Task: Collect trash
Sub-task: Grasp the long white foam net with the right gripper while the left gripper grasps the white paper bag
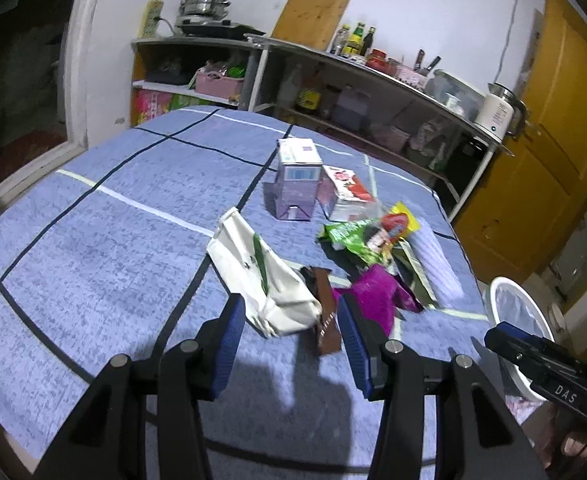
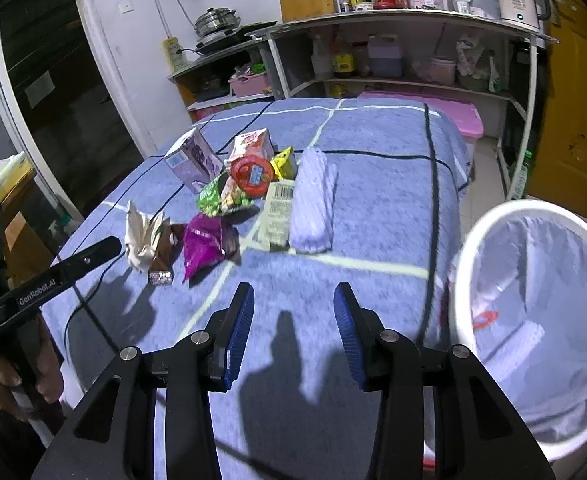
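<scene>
Hovering low in the frame, the left tool (image 1: 289, 332) is released, straddling a white wrapper (image 1: 265, 280) and brown wrapper (image 1: 325, 320) on the bench (image 1: 93, 240); clenching could catch both. The right tool (image 2: 293, 328) gapes empty beside the bin (image 2: 533, 320).

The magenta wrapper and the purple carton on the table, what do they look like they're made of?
The magenta wrapper looks like thin plastic or foil film: glossy, crumpled, with sharp creases and a crimped seam along its top. The purple carton looks like printed paperboard, probably a drink carton: flat stiff panels, folded edges, a dull sheen. Neither can be confirmed by look alone.
</scene>
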`<state>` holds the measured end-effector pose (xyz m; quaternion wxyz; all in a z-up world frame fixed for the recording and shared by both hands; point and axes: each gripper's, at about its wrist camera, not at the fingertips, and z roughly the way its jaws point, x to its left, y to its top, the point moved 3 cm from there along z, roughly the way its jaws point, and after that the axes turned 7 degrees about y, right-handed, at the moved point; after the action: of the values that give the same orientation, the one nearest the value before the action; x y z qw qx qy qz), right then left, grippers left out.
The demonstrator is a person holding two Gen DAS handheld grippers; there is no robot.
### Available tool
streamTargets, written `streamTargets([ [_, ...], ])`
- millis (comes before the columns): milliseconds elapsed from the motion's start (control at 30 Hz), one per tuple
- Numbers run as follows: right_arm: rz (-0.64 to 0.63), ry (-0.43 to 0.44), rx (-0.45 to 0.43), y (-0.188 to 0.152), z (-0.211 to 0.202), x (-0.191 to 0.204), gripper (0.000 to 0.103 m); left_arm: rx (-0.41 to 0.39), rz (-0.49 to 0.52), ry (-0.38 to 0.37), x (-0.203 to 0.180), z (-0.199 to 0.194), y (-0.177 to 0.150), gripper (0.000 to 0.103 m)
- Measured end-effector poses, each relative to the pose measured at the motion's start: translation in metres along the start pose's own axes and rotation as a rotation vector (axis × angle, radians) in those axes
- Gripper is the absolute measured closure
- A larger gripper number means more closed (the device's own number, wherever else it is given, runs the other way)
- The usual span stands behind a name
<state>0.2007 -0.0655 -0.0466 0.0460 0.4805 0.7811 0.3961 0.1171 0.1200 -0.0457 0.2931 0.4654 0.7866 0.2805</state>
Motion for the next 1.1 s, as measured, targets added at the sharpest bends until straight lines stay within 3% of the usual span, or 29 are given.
streamTargets([
  [400,0.03,-0.012,0.035,0.033,0.046,-0.017,0.06,0.046,-0.036,0.011,0.003,0.034,0.005,0.054],
  [600,0.046,-0.006,0.066,0.04,0.065,-0.024,0.06,0.028,-0.006,0.001,-0.002,0.03,0.005,0.07],
  [633,0.046,-0.004,0.07,0.039,0.067,-0.024,0.062,0.025,0.003,0.002,-0.003,0.029,0.005,0.071],
  [667,0.045,0.0,0.072,0.039,0.068,-0.025,0.071,0.022,0.009,0.007,-0.004,0.029,0.005,0.071],
  [800,0.037,0.003,0.062,0.036,0.063,-0.024,0.078,0.017,0.017,0.01,-0.004,0.026,0.005,0.072],
  [1100,0.044,0.017,0.022,0.027,0.037,-0.021,0.083,-0.011,0.049,0.008,-0.007,0.005,0.0,0.073],
])
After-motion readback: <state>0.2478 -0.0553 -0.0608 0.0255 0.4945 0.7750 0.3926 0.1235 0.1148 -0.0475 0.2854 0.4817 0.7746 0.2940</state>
